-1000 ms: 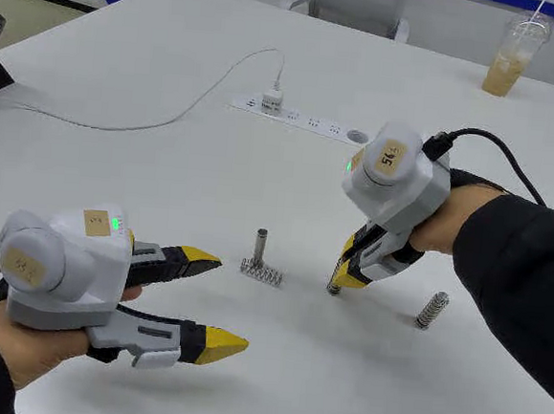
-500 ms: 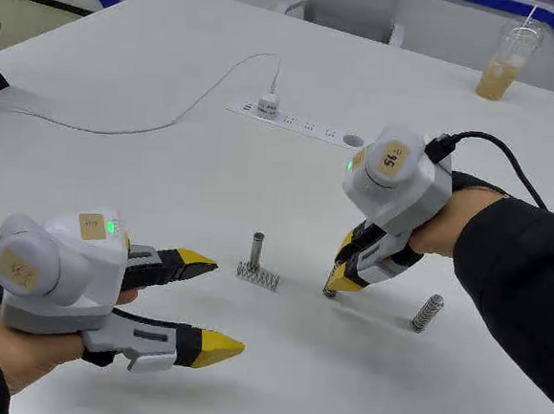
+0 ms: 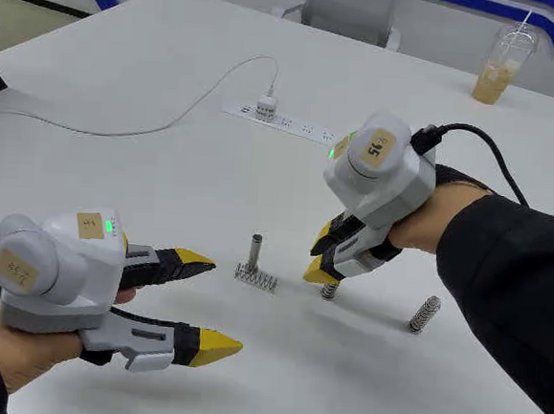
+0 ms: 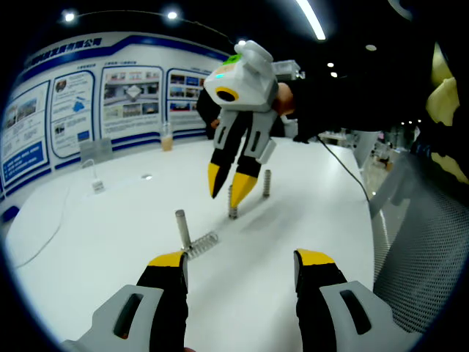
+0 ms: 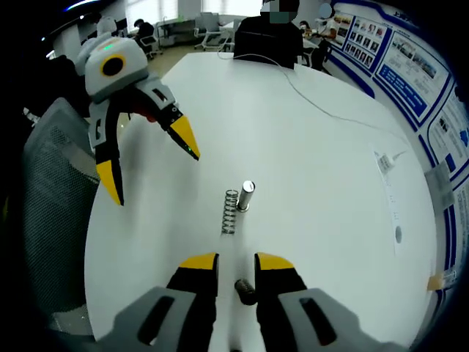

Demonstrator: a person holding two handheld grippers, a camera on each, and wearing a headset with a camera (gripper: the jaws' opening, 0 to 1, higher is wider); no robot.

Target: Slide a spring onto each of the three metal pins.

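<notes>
The right gripper (image 3: 319, 256) held its fingers slightly parted over a spring-covered pin (image 3: 329, 290); the left gripper (image 3: 227, 299) hovered above the counter (image 3: 165, 160), fingers spread wide; a loose spring (image 3: 255, 278) lay just beside the bare pin (image 3: 254, 248)

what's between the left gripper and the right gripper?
One upright bare pin with a loose spring lying by its base; shows in the head view and the left gripper view.
</notes>
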